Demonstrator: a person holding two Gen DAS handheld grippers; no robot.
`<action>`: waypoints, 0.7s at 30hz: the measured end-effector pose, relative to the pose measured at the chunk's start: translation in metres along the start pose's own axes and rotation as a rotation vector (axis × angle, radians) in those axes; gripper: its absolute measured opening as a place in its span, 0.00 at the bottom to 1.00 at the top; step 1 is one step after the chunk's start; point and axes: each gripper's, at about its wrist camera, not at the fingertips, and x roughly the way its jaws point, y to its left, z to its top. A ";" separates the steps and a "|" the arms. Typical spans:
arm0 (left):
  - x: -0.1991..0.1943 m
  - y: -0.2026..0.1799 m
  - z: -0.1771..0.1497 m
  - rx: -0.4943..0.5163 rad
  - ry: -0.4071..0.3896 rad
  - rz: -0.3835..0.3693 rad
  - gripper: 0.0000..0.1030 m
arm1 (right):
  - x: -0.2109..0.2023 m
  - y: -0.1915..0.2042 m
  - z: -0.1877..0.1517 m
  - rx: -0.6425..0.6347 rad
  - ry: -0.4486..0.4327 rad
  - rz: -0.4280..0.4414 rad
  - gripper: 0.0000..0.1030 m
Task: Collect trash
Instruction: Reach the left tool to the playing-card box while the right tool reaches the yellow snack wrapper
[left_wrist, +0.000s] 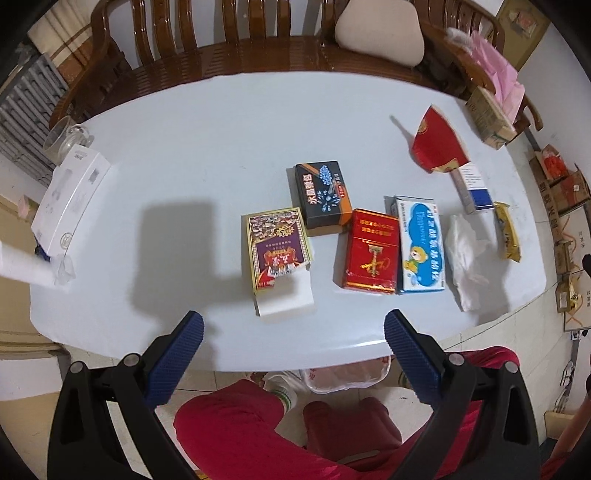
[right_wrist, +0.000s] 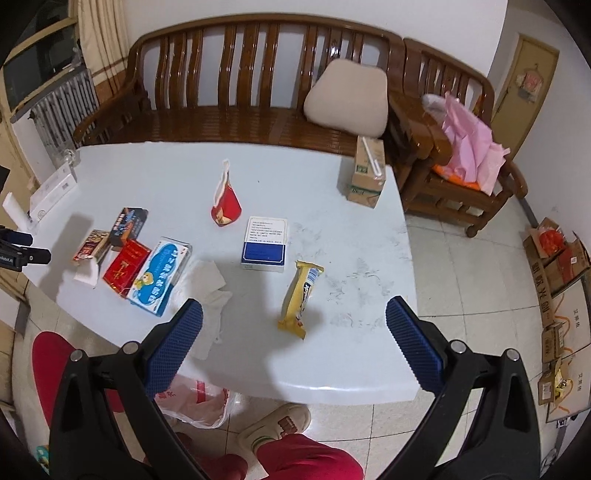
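Note:
Trash lies scattered on a pale blue table (left_wrist: 184, 147) (right_wrist: 155, 173). A yellow-edged box (left_wrist: 277, 247), a black box (left_wrist: 323, 195), a red pack (left_wrist: 371, 249) and a blue bear box (left_wrist: 419, 243) sit in a cluster. A crumpled tissue (left_wrist: 467, 258) (right_wrist: 208, 291), a yellow snack wrapper (left_wrist: 508, 230) (right_wrist: 301, 293), a blue-and-white box (right_wrist: 265, 243) and a flattened red cup (left_wrist: 436, 142) (right_wrist: 226, 201) lie nearby. My left gripper (left_wrist: 293, 349) hangs open over the near table edge, empty. My right gripper (right_wrist: 294, 341) is open and empty just short of the wrapper.
A plastic bag (right_wrist: 195, 400) (left_wrist: 343, 376) sits on the floor under the table's near edge, beside a person's red-trousered legs. A carton (right_wrist: 365, 171) stands at the far right corner, a white box (left_wrist: 70, 201) at the left. A wooden bench (right_wrist: 240, 96) backs the table.

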 end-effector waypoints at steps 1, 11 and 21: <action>0.005 0.001 0.004 0.003 0.009 0.006 0.93 | 0.009 -0.001 0.003 0.004 0.015 0.001 0.95; 0.057 0.011 0.033 -0.034 0.108 0.014 0.93 | 0.074 0.000 0.013 -0.011 0.148 0.028 0.95; 0.106 0.018 0.051 -0.055 0.191 0.029 0.93 | 0.152 -0.002 0.005 -0.009 0.292 0.022 0.95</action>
